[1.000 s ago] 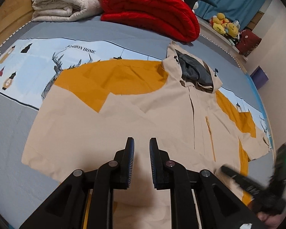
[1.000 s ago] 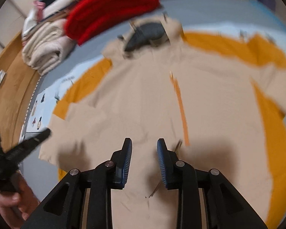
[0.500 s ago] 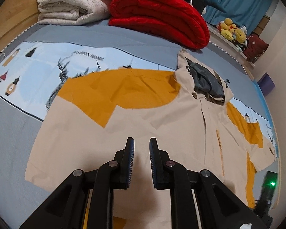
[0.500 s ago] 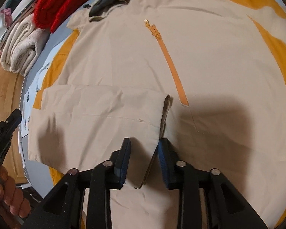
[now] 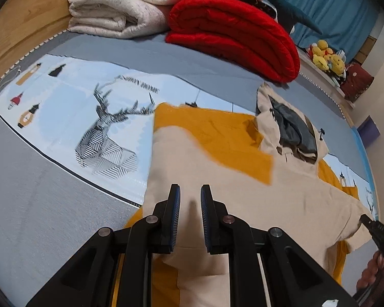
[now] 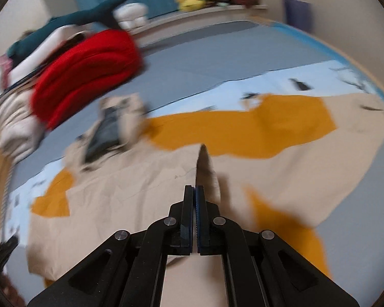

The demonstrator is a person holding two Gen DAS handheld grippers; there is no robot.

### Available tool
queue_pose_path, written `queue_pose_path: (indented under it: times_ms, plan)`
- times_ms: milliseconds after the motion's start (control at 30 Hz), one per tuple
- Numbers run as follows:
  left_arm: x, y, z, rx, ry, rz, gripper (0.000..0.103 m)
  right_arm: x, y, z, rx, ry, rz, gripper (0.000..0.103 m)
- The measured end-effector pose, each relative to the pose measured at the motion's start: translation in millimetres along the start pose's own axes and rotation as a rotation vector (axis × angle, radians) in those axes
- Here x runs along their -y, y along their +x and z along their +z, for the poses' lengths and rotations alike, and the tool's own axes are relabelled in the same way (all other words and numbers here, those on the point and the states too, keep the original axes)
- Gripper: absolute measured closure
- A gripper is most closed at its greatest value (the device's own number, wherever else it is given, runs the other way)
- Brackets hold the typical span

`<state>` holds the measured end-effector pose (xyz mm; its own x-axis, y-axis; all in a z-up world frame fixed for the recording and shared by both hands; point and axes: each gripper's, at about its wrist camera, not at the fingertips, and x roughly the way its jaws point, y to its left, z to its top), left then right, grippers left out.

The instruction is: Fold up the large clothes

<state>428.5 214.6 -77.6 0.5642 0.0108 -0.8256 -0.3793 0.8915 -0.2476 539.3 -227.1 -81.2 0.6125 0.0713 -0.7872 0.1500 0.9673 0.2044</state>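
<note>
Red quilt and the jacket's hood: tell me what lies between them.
Only a bare strip of grey bedcover separates the red quilt from the jacket's hood, shown in the left wrist view.

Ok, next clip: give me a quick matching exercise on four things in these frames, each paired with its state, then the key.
Things:
1. left gripper
2. right gripper
3. red quilt
4. jacket hood

States:
A. folded thick, next to white bedding
B. jaws apart over beige cloth
C. lies open, grey lining showing
D. jaws closed on a raised ridge of beige fabric

Pairs: 1-B, 2-D, 3-A, 4-C
</note>
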Motion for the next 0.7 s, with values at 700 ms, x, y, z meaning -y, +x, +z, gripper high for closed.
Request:
queue_pose_path:
  times_ms: [700]
  plan:
    - [9, 56, -42, -0.288, 0.046, 0.066, 0.086, 77, 54, -22, -0.265, 0.411, 0.022, 0.071]
